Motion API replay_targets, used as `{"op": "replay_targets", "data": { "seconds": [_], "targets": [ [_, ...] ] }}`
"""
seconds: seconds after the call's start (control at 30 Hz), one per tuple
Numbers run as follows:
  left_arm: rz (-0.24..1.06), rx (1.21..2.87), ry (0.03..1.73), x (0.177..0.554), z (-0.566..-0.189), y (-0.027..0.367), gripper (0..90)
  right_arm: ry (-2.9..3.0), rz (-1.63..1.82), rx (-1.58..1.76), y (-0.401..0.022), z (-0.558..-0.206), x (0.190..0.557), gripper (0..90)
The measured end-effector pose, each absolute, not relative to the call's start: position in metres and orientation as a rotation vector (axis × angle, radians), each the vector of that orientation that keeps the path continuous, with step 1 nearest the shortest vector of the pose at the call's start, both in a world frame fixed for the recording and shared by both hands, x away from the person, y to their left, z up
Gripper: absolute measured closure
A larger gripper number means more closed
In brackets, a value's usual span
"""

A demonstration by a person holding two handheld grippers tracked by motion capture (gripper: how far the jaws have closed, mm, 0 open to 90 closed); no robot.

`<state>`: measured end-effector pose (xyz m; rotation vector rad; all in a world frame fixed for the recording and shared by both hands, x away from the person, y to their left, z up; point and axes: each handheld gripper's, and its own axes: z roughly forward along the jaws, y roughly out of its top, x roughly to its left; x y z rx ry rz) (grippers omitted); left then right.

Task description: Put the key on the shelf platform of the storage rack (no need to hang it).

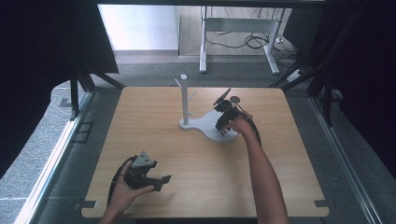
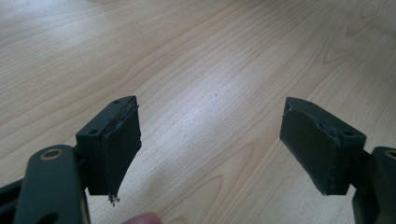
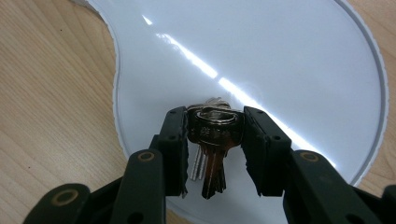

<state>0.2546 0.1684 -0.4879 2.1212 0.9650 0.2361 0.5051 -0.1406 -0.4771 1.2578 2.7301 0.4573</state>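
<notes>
A grey carpeted floor with a white desk frame (image 1: 238, 28) and loose cables lies beyond the far edge of the wooden table (image 1: 154, 154) I am working at. Toward the far right part of the table stands a white key stand (image 1: 205, 123): a flat, glossy base that widens into a rounded lobe on the right, with a thin post (image 1: 185, 100) and pegs rising from its narrower left end.

My right gripper (image 3: 212, 135) is over that rounded lobe, pointing down at it. Its jaws are clamped on a bunch of keys (image 3: 212, 140), pressing on the ring and the key heads from both sides. The blades hang out of the grip, so the long axis of the bunch runs roughly along the jaws. From the right gripper view I judge the keys to be just above the base or barely touching it; I cannot tell which.

What matters next is that the post stands to the left of my right gripper and rises higher than the keys. If the ring is meant for a peg, I judge it must go up and to the left, with the ring kept open toward the peg tip.

My left gripper (image 1: 144, 175) rests near the front left corner, well apart from the stand. Its jaws stand wide apart with nothing but bare wood between them.
</notes>
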Motion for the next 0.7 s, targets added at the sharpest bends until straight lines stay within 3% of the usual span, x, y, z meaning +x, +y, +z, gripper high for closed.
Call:
{"op": "replay_targets", "data": {
  "seconds": [0.6,0.7],
  "targets": [
    [0.237,2.125,0.964,0.254,-0.488,0.168,20.7,2.72,0.41,1.254,-0.141,-0.489,0.507,60.5],
    [0.227,2.109,0.972,0.254,-0.487,0.169,20.7,2.713,0.425,1.26,-0.139,-0.487,0.506,55.2]
  ]
}}
